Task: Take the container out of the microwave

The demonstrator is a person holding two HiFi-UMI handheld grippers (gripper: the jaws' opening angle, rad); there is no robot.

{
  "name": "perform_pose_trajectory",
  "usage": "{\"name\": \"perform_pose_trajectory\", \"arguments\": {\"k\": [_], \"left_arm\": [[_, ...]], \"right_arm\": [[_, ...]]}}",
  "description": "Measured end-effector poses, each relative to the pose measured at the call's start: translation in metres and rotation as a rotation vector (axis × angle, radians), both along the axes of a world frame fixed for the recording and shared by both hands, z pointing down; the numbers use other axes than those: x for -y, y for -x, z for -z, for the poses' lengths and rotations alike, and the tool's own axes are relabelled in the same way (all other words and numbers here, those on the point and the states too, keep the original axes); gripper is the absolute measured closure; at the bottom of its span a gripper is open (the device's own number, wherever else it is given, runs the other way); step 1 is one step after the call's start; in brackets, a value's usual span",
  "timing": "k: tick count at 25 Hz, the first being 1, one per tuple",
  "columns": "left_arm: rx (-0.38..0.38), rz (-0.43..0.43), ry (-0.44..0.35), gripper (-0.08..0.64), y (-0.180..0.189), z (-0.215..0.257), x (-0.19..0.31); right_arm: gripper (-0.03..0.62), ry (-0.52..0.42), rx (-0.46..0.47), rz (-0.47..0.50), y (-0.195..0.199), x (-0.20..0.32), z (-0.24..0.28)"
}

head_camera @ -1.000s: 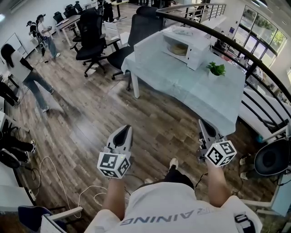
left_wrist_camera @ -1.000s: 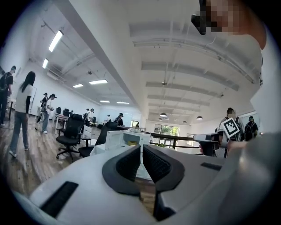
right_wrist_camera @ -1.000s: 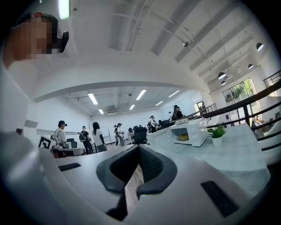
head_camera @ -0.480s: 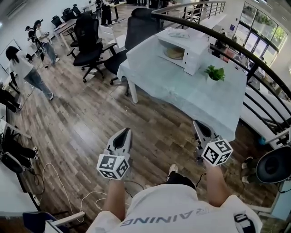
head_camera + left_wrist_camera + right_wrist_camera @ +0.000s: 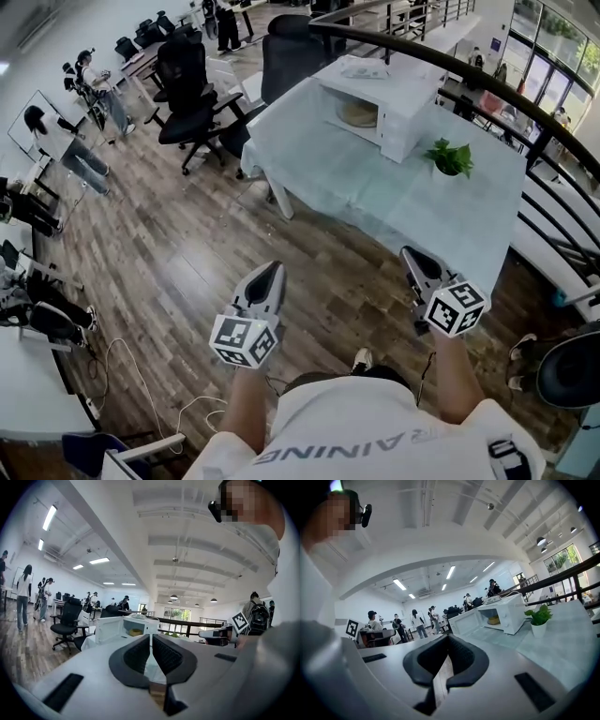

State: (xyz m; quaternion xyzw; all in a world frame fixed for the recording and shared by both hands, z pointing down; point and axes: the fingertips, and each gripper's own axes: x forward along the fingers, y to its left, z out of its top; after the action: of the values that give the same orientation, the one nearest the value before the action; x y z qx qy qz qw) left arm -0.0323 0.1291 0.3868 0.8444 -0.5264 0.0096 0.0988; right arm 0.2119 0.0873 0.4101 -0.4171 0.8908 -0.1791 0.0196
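At far left: people [image 5: 70,155] stand on the wooden floor [image 5: 178,253], well apart from the table [image 5: 375,192].
Chairs [image 5: 187,75]: black office chairs, standing beside the table's far-left end.
Left tool [image 5: 270,274]: held low over the floor, short of the table; its jaws are pressed together with nothing between them.
Table: covered in a pale cloth, lying ahead of the person.
Microwave [image 5: 405,117]: white, on the far part of the table, with its door swung open.
Container [image 5: 359,114]: yellowish, sitting inside the microwave's open cavity, well apart from either tool.
Right tool [image 5: 412,255]: near the table's near edge; its jaws are closed on each other and hold nothing.
Plant [image 5: 451,157]: small, green and potted, on the table just right of the microwave.
Railing [image 5: 375,39]: dark, curving behind the table.
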Motion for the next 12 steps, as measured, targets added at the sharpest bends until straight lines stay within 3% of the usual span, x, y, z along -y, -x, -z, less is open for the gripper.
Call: {"name": "perform_pose_trajectory", "arguments": {"k": [3,12], "left_arm": [[0.008,0.015,0.013,0.515,-0.014,-0.006,0.020],[-0.003,-0.001,0.029,0.515,-0.030,-0.020,0.078]], "right_arm": [[0.572,0.015,-0.012,0.033,-0.013,0.021,-0.013],[0.572,0.037,-0.007,0.004,-0.030,0.073,-0.029]]}}
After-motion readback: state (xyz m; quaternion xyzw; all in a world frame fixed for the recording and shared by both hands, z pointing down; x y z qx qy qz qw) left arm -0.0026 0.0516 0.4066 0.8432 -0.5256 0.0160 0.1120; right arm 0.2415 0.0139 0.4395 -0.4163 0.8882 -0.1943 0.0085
